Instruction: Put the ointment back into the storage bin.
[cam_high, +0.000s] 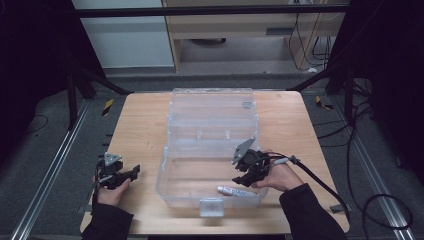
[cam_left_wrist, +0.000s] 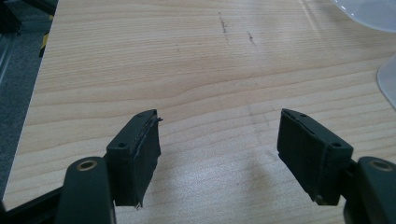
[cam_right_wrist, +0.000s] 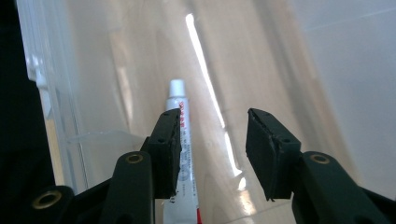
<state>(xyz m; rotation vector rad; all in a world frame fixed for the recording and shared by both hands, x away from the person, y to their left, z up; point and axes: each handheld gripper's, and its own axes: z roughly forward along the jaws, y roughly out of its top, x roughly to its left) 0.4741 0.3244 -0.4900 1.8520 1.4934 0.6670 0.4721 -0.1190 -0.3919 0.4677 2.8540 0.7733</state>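
Observation:
A clear plastic box (cam_high: 165, 176) with its lid swung open stands in the middle of the wooden table (cam_high: 142, 130). A small white tube (cam_high: 234, 191) with a white cap lies on the box floor near the front right corner. My right gripper (cam_high: 243, 180) hangs over that corner, open, just above the tube (cam_right_wrist: 183, 140), which runs under its left jaw. My left gripper (cam_high: 134, 173) rests open on the bare table left of the box, nothing between its jaws (cam_left_wrist: 219, 156).
The box's open lid (cam_high: 212, 102) lies back toward the table's far edge. A latch tab (cam_high: 211, 206) sticks out at the box front. Bare wood lies left of the box. Cables (cam_high: 325, 185) trail off the right side; metal rails flank the table.

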